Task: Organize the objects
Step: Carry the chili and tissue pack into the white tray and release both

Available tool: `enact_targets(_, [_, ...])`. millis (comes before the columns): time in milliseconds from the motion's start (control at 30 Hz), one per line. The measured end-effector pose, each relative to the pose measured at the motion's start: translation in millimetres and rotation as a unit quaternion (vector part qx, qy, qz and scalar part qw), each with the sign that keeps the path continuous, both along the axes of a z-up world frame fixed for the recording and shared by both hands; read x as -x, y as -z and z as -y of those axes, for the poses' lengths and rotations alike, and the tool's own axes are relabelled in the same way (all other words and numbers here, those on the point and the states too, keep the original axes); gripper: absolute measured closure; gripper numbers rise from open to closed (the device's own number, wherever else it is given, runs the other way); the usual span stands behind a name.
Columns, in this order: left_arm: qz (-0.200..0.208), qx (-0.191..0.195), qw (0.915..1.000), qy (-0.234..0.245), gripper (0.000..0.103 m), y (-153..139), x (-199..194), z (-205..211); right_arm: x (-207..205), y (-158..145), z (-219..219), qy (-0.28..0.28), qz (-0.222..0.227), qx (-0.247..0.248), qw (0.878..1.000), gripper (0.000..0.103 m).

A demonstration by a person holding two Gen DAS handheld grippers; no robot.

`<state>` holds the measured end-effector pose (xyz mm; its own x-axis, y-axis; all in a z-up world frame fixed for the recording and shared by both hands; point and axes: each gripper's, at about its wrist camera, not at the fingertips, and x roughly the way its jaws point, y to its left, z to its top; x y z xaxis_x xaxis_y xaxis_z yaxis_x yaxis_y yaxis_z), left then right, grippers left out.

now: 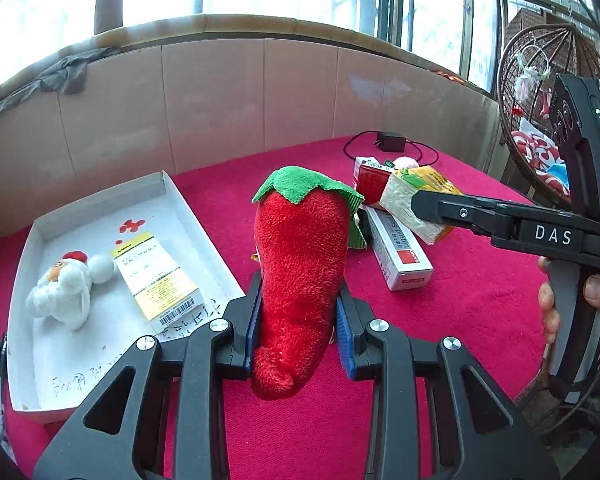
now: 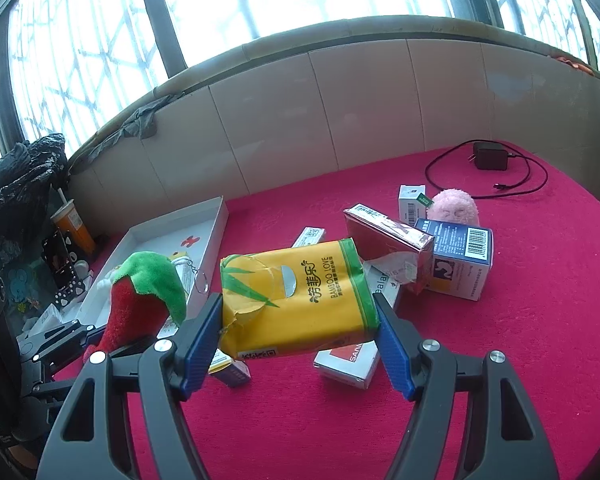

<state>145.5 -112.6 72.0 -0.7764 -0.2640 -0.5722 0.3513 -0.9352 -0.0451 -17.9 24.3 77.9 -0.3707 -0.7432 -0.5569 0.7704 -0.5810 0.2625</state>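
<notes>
The left claw squeezes a red plush pepper between its blue pads, low on the soft body. The pepper's green top points up and away, and the toy hangs in the air over the red counter. The right claw clamps a yellow tissue pack by its two short ends. The pack is tilted, and it looks lifted clear of the boxes under it.

Just left of the pepper lies a white tray. A small white plush toy and a yellow and white box already lie inside it. To the right, a heap of small boxes and a pink fluffy toy are left on the counter. A black charger with its cord lies far back, well apart from the rest.

So this looks like the carrying step: both things are picked up and are on their way to the tray. Next, I think, the left claw needs to swing the pepper over a bare part of the tray, go down low and let go. The tissue pack is big, so it needs a wide free spot, and the two claws are near each other, so they should take turns.
</notes>
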Motion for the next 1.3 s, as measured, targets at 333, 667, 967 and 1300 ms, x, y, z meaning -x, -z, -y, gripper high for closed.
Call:
enact_targets(333, [-0.020,-0.008,0.9992,-0.034,0.072,-5,-16,22,-8,-3,10,-0.011,-0.007,-0.006,1.000,0.031])
enact_targets(667, [-0.039,-0.011,0.9970,-0.067,0.072,-9,-34,45,-20,-8,27,-0.029,-0.013,-0.012,0.999,0.031])
enact_targets(967, [-0.055,-0.002,0.9931,-0.103,0.072,-19,-51,72,-35,-16,54,-0.052,-0.029,-0.019,0.998,0.031])
enact_targets(1300, [-0.066,0.007,0.9834,-0.169,0.072,-33,-73,118,-52,-29,91,-0.088,-0.053,-0.021,0.994,0.031])
